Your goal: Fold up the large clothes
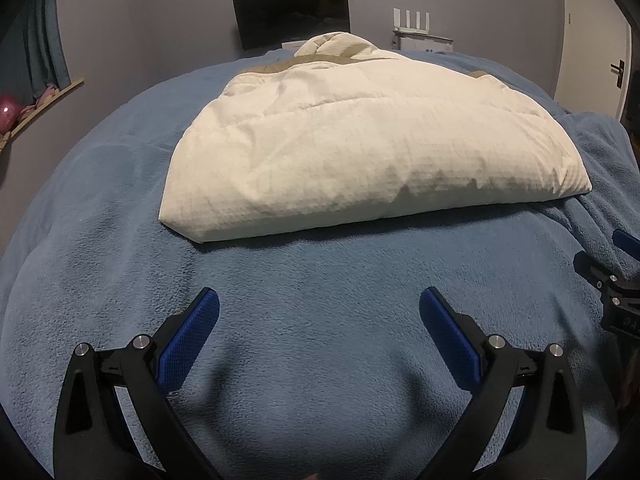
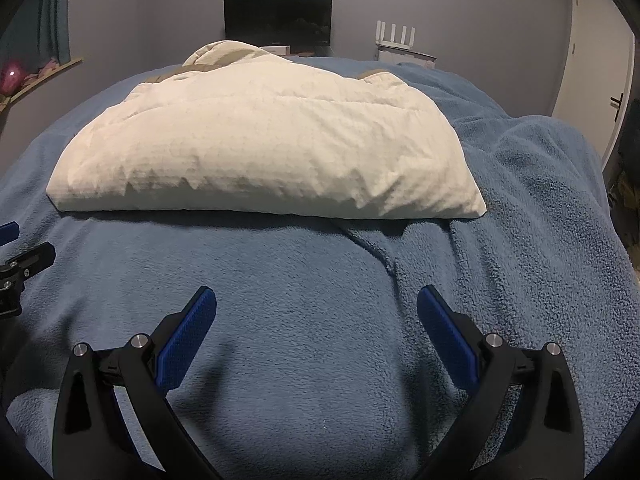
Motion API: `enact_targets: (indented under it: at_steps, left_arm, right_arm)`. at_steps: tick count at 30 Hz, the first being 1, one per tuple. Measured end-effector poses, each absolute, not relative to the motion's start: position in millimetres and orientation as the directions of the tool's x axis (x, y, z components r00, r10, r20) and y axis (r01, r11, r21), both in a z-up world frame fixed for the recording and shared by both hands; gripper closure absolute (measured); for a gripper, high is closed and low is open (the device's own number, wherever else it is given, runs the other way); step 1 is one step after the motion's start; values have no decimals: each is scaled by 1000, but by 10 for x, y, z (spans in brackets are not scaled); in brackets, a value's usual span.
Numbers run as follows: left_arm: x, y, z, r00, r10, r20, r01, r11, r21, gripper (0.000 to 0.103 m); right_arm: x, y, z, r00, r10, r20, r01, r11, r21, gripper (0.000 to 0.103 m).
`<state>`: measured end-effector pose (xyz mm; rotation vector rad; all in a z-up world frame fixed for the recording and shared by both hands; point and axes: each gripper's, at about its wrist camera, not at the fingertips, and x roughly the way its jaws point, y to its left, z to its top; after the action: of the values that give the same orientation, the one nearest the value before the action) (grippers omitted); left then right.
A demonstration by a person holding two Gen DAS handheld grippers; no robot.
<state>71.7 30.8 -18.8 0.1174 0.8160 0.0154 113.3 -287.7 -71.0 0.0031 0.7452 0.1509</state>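
A cream puffy jacket [image 1: 360,140] with a tan collar band lies folded in a thick block on the blue blanket [image 1: 320,280]; it also shows in the right wrist view [image 2: 264,148]. My left gripper [image 1: 319,304] is open and empty, hovering over the blanket in front of the jacket's near edge. My right gripper [image 2: 316,304] is open and empty, also short of the near edge, toward the jacket's right corner. Each gripper shows at the edge of the other's view: the right gripper [image 1: 616,280] and the left gripper [image 2: 16,264].
The blanket [image 2: 520,200] is rumpled in ridges to the right of the jacket. Behind the bed stand a dark monitor [image 1: 292,12] and a white router [image 1: 412,24]. A white door [image 2: 592,80] is at the right. A pink object [image 1: 8,114] sits on a left ledge.
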Motion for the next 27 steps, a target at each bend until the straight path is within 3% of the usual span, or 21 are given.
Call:
enact_targets:
  at_steps: [27]
  left_arm:
    - [732, 310, -215, 678, 49, -733, 36, 994, 100, 7]
  right_arm:
    - [1138, -2886, -743, 718, 134, -683, -135, 989, 52, 8]
